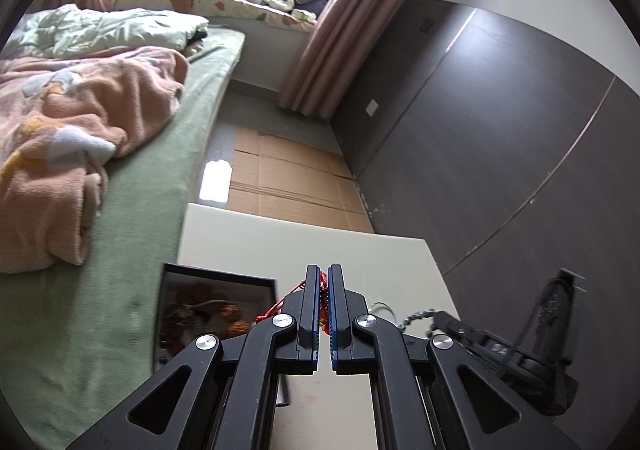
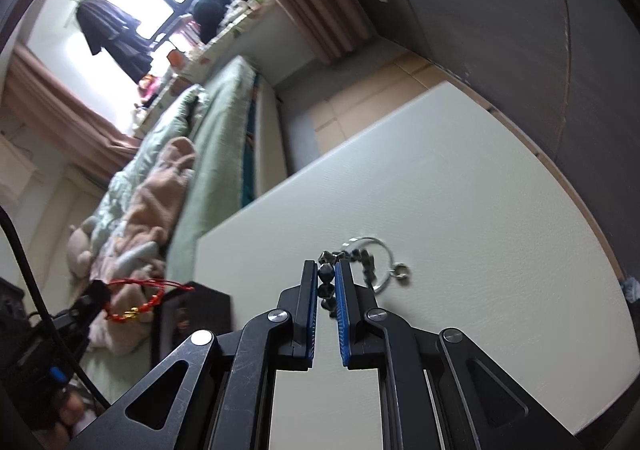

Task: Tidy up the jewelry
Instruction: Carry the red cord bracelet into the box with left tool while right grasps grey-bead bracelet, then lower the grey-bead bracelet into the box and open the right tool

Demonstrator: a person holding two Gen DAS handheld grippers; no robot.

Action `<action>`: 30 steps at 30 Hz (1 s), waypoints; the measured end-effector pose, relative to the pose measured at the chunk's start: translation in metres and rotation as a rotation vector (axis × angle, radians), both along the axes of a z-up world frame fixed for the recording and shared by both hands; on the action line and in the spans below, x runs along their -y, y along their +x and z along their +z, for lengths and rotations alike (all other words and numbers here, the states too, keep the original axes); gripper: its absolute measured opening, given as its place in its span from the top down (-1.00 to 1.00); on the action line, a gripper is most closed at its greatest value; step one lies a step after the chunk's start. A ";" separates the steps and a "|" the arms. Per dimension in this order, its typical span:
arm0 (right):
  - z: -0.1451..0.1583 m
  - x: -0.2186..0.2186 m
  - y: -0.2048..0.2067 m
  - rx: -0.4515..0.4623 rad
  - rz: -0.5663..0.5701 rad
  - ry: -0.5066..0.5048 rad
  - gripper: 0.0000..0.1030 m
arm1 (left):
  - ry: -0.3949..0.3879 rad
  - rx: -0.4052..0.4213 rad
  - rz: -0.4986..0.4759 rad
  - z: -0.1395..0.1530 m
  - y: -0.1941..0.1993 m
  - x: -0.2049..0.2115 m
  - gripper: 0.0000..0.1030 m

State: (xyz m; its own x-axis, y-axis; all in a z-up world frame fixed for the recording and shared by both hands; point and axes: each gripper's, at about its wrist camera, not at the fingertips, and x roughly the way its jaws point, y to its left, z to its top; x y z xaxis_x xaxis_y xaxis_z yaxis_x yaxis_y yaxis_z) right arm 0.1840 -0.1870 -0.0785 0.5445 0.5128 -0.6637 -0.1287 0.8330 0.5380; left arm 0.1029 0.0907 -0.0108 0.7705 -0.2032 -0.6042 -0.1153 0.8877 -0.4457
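My left gripper (image 1: 324, 274) is shut on a red string bracelet (image 1: 280, 304) with red and gold beads, which also shows in the right wrist view (image 2: 138, 308), held above an open black jewelry box (image 1: 216, 314). The box holds brown beaded pieces. My right gripper (image 2: 326, 270) is shut on a dark beaded bracelet (image 2: 325, 282) just above the white table (image 2: 460, 210). The beads trail over a thin silver bangle (image 2: 382, 258) lying on the table. The right gripper and its dark beads (image 1: 416, 316) also show in the left wrist view.
The white table (image 1: 304, 246) stands against a bed with a green sheet (image 1: 132, 290) and a pink blanket (image 1: 80, 130). A dark wall panel (image 1: 500, 150) is on the right. Flattened cardboard (image 1: 288, 178) covers the floor beyond the table.
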 end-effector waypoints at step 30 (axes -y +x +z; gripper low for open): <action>0.040 -0.070 -0.050 0.168 0.208 0.157 0.80 | -0.008 -0.102 0.152 -0.012 -0.034 -0.048 -0.44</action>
